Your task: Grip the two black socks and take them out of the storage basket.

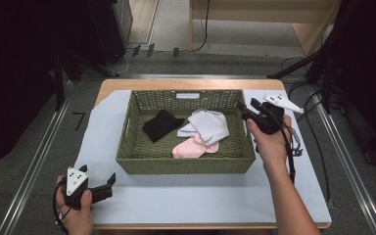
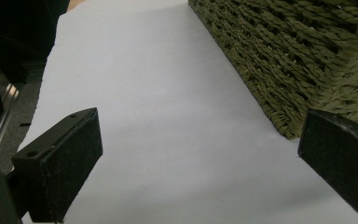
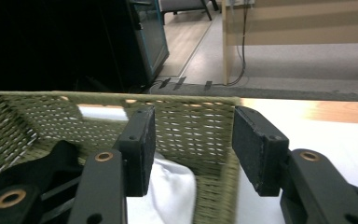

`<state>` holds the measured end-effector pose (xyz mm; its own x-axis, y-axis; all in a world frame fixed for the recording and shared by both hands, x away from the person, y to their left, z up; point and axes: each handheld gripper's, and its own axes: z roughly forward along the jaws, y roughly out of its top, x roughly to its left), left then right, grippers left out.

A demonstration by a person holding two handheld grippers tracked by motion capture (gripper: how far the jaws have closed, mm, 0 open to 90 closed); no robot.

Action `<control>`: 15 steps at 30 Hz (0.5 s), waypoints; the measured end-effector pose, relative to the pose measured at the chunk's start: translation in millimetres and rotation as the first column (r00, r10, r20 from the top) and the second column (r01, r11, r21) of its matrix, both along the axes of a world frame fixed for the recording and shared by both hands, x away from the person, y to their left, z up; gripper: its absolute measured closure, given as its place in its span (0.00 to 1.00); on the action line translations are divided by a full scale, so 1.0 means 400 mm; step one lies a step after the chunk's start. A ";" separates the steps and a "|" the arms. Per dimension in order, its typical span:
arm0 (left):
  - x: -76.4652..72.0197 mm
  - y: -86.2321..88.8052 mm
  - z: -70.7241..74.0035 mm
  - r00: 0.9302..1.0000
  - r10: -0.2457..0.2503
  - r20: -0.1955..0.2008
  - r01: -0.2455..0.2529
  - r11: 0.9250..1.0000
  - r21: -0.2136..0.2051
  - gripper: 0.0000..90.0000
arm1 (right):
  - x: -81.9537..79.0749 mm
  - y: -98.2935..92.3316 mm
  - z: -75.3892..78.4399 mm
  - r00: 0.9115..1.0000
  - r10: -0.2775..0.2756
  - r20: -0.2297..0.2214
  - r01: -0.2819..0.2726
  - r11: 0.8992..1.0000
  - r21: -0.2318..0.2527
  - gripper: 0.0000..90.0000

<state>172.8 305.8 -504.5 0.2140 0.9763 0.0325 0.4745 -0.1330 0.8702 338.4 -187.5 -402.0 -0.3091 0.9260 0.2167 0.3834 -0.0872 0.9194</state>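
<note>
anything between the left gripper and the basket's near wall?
Nothing: bare pale-blue table cover from the open left gripper to the woven basket, as the left gripper view and the high view show.

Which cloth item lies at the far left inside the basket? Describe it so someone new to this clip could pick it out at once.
Start at the green woven basket in the middle of the pale blue table cover. Three soft pieces lie on its floor; look to the leftmost one, the black cloth, which sits apart from the others. Its neighbours are a white cloth and a pink cloth that overlap each other, so colour alone settles it.
</note>
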 end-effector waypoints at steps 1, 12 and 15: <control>0.000 0.000 0.000 1.000 0.000 0.001 0.000 1.000 -0.002 0.01 | 0.003 0.011 0.000 1.000 0.005 -0.001 -0.005 1.000 -0.004 0.56; 0.002 -0.001 0.000 1.000 0.003 -0.006 -0.003 1.000 0.002 0.01 | 0.047 0.147 -0.021 0.997 0.072 -0.034 -0.074 0.996 -0.041 0.56; 0.002 -0.001 0.000 1.000 0.001 -0.008 -0.001 1.000 0.004 0.01 | 0.056 0.184 -0.032 0.994 0.098 -0.048 -0.100 0.994 -0.051 0.56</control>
